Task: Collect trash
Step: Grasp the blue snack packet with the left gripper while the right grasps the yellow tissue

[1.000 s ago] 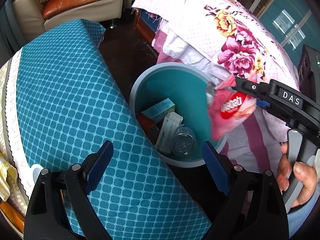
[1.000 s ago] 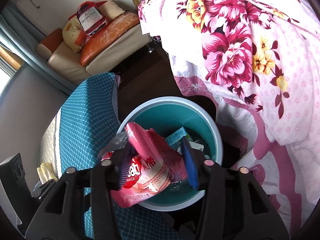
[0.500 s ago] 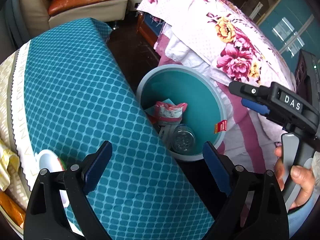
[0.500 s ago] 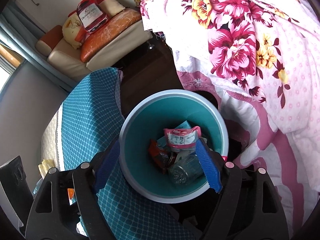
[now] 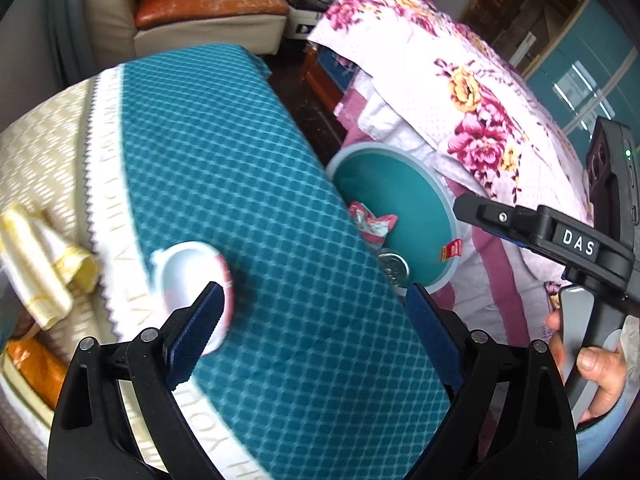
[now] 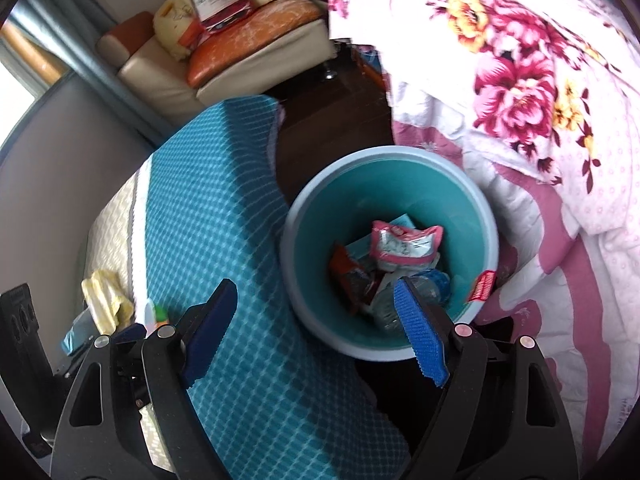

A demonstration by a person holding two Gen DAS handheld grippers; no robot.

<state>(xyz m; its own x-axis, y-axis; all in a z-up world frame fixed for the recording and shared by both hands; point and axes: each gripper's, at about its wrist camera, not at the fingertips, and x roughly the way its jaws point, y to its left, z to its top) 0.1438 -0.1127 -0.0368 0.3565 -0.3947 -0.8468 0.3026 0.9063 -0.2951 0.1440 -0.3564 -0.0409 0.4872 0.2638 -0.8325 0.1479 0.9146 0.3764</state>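
Observation:
A teal trash bin (image 6: 304, 272) stands on the floor between the table and the bed; it also shows in the left wrist view (image 5: 400, 184). Inside lie a pink snack wrapper (image 6: 404, 242), a red wrapper (image 6: 348, 272) and a clear plastic bottle (image 6: 404, 296). My right gripper (image 6: 316, 334) is open and empty above the bin's near rim. My left gripper (image 5: 314, 336) is open and empty over the teal tablecloth (image 5: 224, 168). A white cup with a pink band (image 5: 184, 268) lies on the cloth just ahead of the left finger.
A crumpled yellow-white cloth (image 5: 44, 268) lies at the table's left side. A floral pink blanket (image 5: 460, 100) covers the bed right of the bin. A leather sofa (image 5: 200, 12) stands at the back. The other gripper's body (image 5: 560, 236) is at the right.
My right gripper opened and the pink wrapper dropped into the bin. The left gripper swung left over the table, bringing the white cup into view.

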